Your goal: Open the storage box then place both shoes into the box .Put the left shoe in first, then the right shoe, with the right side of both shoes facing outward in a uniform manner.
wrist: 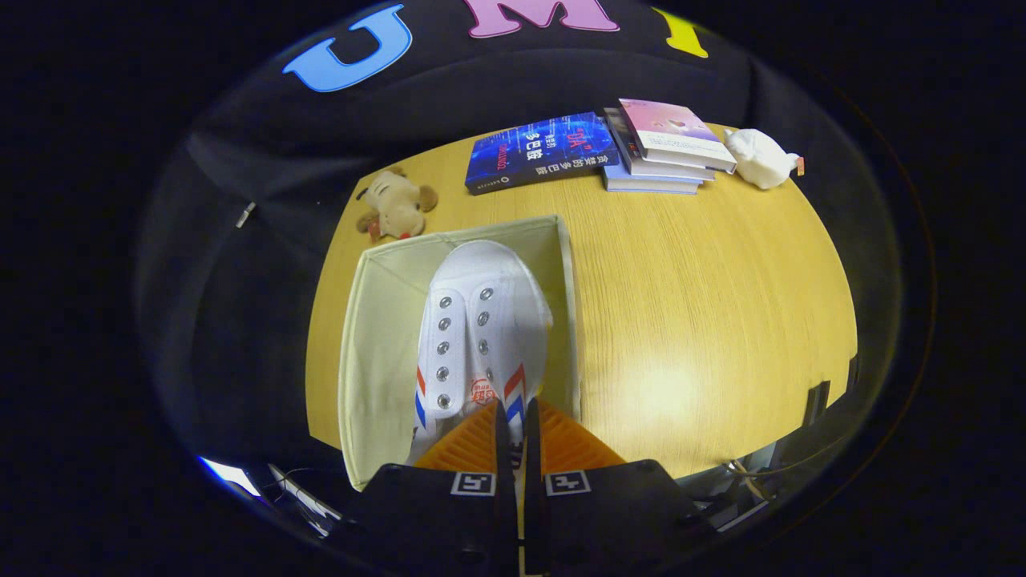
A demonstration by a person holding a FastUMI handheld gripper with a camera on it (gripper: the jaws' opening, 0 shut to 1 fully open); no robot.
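Gripper view: gripper (pixel 518 417) fingers nearly together, pinching the heel of a white shoe (pixel 481 328) hanging inside the open storage box (pixel 377 320) on the table (pixel 705 320). Likely a placing step; next needs lowering, then release.

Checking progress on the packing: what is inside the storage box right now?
One white shoe, held by the gripper, hangs toe-first in the storage box. It hides the box floor, so another shoe underneath cannot be ruled out.
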